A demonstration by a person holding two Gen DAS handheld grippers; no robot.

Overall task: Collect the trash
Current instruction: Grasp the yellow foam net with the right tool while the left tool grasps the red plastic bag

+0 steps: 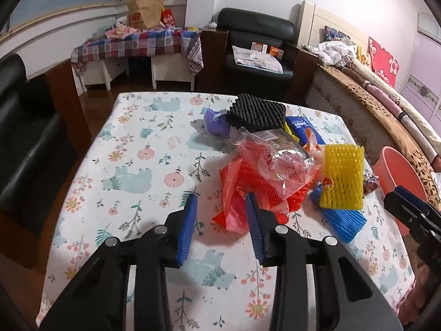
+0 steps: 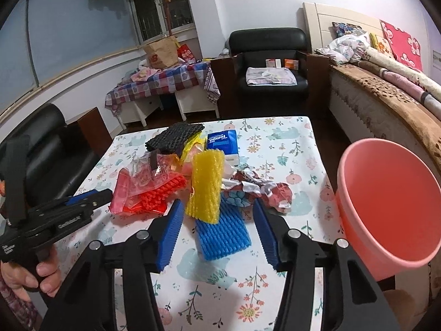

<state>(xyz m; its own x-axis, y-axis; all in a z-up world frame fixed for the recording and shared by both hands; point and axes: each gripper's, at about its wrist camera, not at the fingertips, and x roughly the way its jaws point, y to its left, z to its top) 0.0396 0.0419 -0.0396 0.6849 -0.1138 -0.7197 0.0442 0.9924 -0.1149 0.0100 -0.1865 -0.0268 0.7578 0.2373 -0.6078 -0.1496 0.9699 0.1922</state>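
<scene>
A pile of trash lies on the floral table (image 1: 132, 143): a red plastic bag (image 1: 234, 201), red foam net (image 1: 264, 190), clear wrapper (image 1: 278, 160), yellow foam net (image 1: 341, 176), blue foam net (image 1: 341, 220), black foam net (image 1: 256, 115), purple bag (image 1: 216, 124) and blue tissue pack (image 1: 303, 129). My left gripper (image 1: 222, 198) is open, its right finger touching the red bag's near edge. My right gripper (image 2: 219, 207) is open, its fingers on either side of the blue foam net (image 2: 223, 234) under the yellow net (image 2: 205, 184). A crumpled wrapper (image 2: 259, 190) lies beside it.
A pink plastic bucket (image 2: 386, 207) stands at the table's right edge, also in the left wrist view (image 1: 399, 176). A black armchair (image 1: 27, 143) is on the left, a bed (image 2: 391, 93) on the right, another armchair (image 2: 270, 63) and a cluttered checked table (image 2: 165, 82) behind.
</scene>
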